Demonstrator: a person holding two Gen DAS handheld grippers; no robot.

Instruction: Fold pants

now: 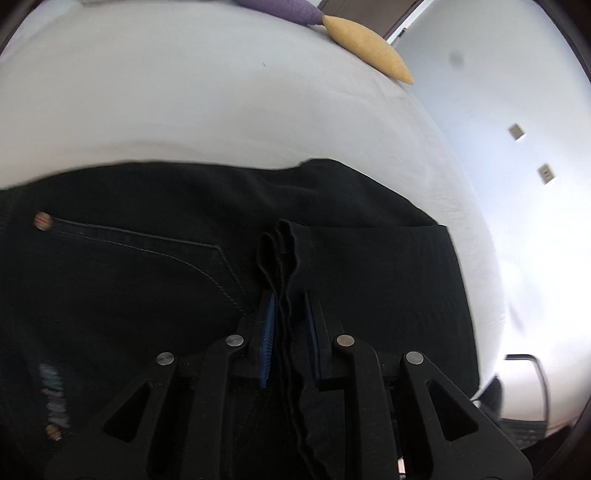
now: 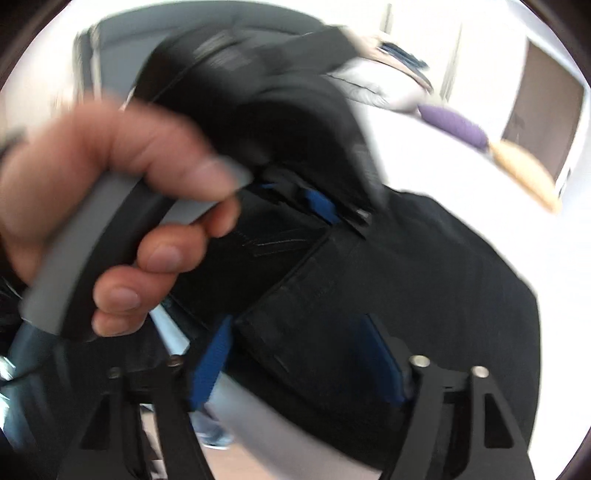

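Black pants (image 1: 147,280) lie on a white bed (image 1: 203,107), with a pocket seam and rivet at the left. My left gripper (image 1: 290,314) is shut on a bunched fold of the pants' edge, which stands up between its blue pads. In the blurred right wrist view the pants (image 2: 424,266) spread under my right gripper (image 2: 295,350), whose blue pads stand wide apart over the cloth. The left gripper (image 2: 317,206) and the person's hand (image 2: 122,206) that holds it show ahead of the right one.
A purple cushion (image 1: 280,8) and a yellow cushion (image 1: 369,42) lie at the far edge of the bed. A white wall with sockets (image 1: 517,131) is at the right. The bed edge and the floor (image 2: 221,443) show below the right gripper.
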